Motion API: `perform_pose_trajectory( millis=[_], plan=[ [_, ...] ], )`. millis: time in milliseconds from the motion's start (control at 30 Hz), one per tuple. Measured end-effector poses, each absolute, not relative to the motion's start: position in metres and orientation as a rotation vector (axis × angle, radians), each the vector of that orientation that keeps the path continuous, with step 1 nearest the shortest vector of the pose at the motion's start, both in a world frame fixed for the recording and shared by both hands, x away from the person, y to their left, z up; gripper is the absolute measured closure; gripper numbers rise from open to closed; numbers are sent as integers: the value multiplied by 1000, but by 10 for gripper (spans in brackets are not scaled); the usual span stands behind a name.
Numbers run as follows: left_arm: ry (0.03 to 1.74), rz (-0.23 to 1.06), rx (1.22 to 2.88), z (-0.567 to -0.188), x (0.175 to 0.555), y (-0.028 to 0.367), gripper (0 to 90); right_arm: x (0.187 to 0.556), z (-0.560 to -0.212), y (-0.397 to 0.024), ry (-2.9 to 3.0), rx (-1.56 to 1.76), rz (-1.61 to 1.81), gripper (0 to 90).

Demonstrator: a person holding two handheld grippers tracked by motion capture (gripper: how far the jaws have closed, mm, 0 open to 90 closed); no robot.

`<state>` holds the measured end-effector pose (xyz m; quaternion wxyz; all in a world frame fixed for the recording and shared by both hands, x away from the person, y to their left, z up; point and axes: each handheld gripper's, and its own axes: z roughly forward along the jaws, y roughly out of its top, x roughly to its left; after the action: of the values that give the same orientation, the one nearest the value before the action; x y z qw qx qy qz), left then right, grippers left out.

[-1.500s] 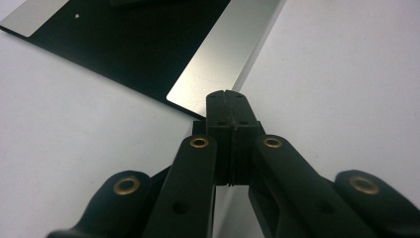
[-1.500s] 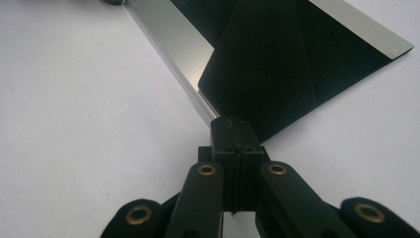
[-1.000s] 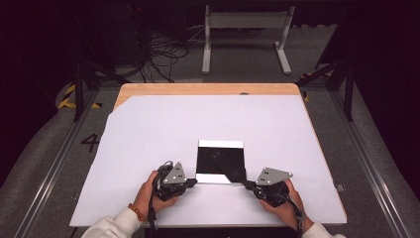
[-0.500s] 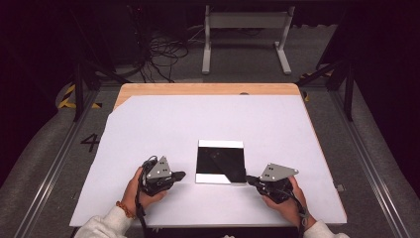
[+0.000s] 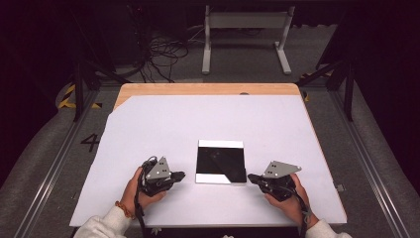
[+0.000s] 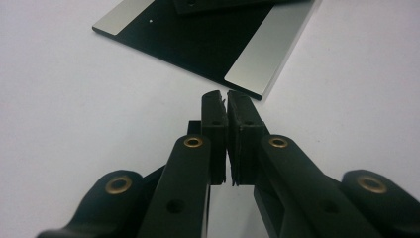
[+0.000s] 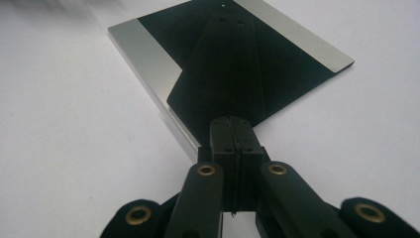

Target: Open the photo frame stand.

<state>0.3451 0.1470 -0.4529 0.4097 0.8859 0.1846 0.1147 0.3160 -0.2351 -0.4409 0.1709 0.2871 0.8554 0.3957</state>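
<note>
A square plate (image 5: pixel 220 161) with a glossy black middle and silver strips along two sides lies flat on the white sheet (image 5: pixel 198 119). My left gripper (image 5: pixel 181 174) rests on the sheet a short way left of the plate and points at it. Its jaws are shut with only a thin slit and nothing between them (image 6: pixel 227 99), and the plate (image 6: pixel 208 44) lies just ahead. My right gripper (image 5: pixel 251 177) is shut and empty, with its tips (image 7: pixel 232 121) at the plate's near right corner (image 7: pixel 297 59). I cannot tell whether they touch it.
The white sheet covers a wooden table (image 5: pixel 208 89) whose far edge shows bare. Beyond the table, cables (image 5: pixel 158 49) lie on the floor beside a metal stand (image 5: pixel 245 34). Floor rails (image 5: pixel 366 158) run along both sides.
My left gripper has drawn back to the left, off the plate's edge, and then held still. The right gripper has pulled slightly right, off the plate's corner.
</note>
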Motion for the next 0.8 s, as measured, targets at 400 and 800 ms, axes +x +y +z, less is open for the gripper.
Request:
perform_pose_trajectory(
  millis=[400, 800],
  plan=[
    [466, 294, 2256, -455, 347, 140, 834, 314, -444, -241, 2484, 856, 1071, 881],
    [509, 312, 2254, -458, 351, 137, 723, 319, -444, -236, 2545, 886, 1027, 856]
  ],
)
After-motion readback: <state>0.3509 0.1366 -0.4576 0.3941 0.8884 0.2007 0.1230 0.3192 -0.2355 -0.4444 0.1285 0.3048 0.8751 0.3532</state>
